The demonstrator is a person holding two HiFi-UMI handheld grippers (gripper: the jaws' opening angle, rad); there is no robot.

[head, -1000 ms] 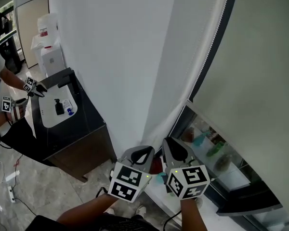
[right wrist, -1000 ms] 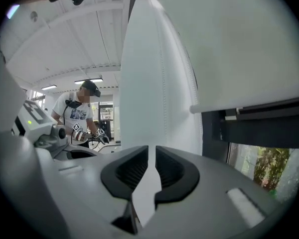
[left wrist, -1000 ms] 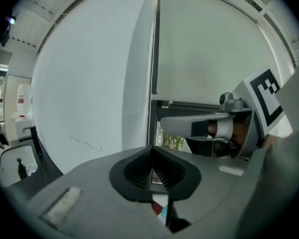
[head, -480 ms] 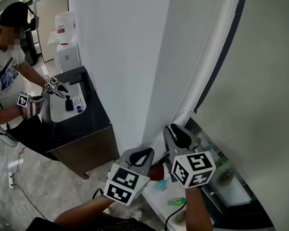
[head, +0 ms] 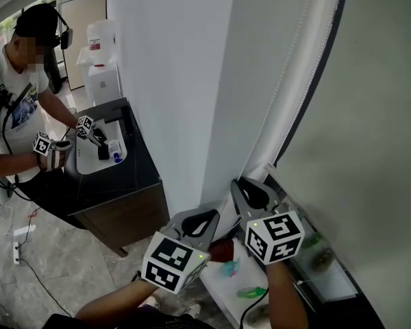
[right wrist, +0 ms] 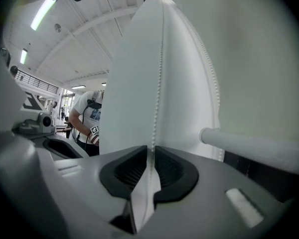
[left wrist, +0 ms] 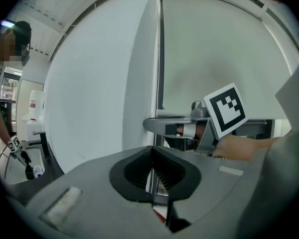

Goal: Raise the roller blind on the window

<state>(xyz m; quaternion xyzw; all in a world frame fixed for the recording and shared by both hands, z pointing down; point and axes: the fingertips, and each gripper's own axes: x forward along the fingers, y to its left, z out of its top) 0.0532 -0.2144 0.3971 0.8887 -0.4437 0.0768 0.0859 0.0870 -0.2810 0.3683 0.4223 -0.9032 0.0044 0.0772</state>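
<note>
I have both grippers up at the window's left edge, side by side and close together. The right gripper is clamped on the white bead chain, which drops straight down into its closed jaws. The left gripper sits just lower and to the left. Its jaws are pressed together, and I cannot tell whether any chain is caught between them. The roller blind hangs down over the glass on my right. Its white bottom bar lies just beyond the right gripper, and the chain runs up along the blind's left side, beside a white wall. Well off to the left, another person works at a black tabletop.
</note>
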